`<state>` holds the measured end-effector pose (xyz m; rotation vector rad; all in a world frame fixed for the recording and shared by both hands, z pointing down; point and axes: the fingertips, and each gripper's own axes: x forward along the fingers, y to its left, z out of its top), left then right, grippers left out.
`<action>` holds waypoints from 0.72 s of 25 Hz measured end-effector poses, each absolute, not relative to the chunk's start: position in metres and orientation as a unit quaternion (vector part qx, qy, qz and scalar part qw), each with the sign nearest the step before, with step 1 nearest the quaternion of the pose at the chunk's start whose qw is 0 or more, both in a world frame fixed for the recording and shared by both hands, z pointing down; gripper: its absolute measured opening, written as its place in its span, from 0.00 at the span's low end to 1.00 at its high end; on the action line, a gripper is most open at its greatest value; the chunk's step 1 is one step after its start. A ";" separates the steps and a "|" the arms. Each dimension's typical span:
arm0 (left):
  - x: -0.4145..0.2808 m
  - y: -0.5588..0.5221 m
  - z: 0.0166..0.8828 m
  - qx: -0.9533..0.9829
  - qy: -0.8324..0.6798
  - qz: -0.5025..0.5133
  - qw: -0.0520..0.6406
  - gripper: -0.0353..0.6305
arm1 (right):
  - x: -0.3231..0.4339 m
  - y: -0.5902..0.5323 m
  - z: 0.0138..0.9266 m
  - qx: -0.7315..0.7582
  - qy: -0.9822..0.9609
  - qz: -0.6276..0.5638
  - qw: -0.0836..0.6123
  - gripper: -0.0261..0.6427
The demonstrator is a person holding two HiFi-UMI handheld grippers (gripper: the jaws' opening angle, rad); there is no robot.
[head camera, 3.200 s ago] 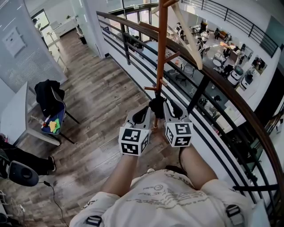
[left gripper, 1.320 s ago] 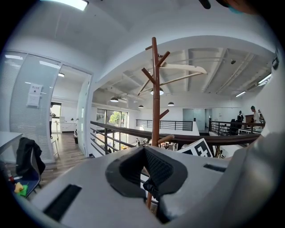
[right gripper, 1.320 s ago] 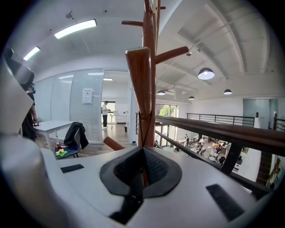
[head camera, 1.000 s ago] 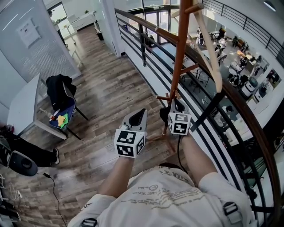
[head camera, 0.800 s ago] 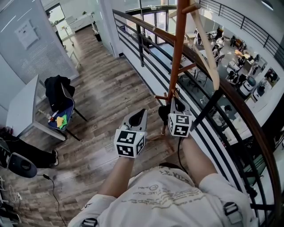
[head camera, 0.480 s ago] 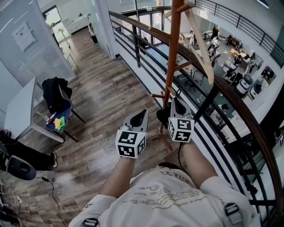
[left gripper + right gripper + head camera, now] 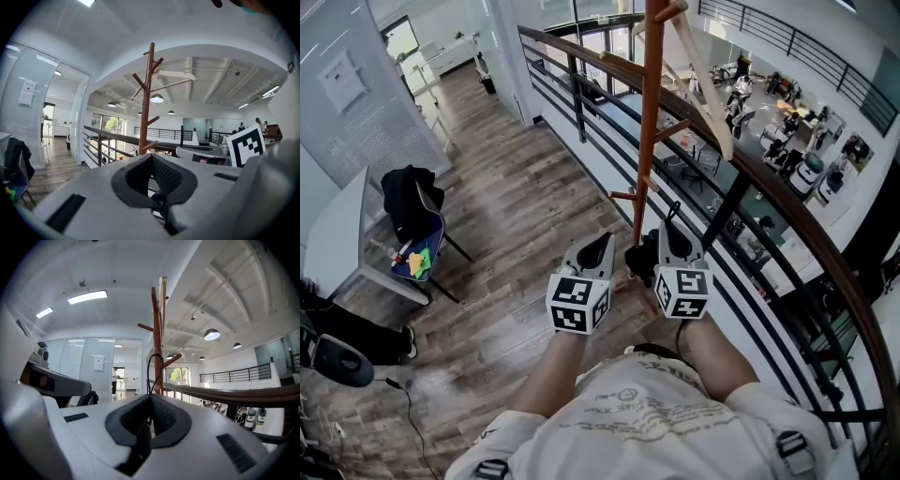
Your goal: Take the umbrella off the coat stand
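The brown wooden coat stand point(image 7: 649, 112) rises just beyond both grippers, close to the railing; it also shows as the coat stand point(image 7: 146, 93) and the coat stand point(image 7: 156, 333) in the gripper views. A small black folded umbrella point(image 7: 639, 260) hangs low beside the pole, between the grippers. My right gripper point(image 7: 667, 230) is shut on it, and the umbrella's black strap loop point(image 7: 154, 363) stands up out of the right gripper point(image 7: 151, 398). My left gripper point(image 7: 602, 241) sits just left of the umbrella; the left gripper point(image 7: 151, 157) is shut with nothing clearly in it.
A dark railing with a wooden handrail point(image 7: 741, 159) runs diagonally just right of the stand, with an open floor far below. A cream wooden bar point(image 7: 701, 80) hangs from the stand's top. A chair with a black jacket point(image 7: 411, 211) and a white table point(image 7: 337, 234) stand at left.
The right gripper with the black umbrella has drawn back a little from the pole's low peg toward the person. Earlier still, both grippers were pressed against the umbrella; the left now sits apart.
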<state>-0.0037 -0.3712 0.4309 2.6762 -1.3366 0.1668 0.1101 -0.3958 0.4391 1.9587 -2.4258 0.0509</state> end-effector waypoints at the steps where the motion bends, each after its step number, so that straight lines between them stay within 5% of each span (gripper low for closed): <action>1: -0.003 -0.369 0.431 0.891 -0.445 0.055 0.073 0.04 | 0.111 -0.392 0.441 0.627 -0.779 0.020 0.011 0.04; 18: 0.005 -0.352 0.438 0.893 -0.440 0.060 0.077 0.04 | 0.108 -0.364 0.450 0.625 -0.780 0.028 0.023 0.04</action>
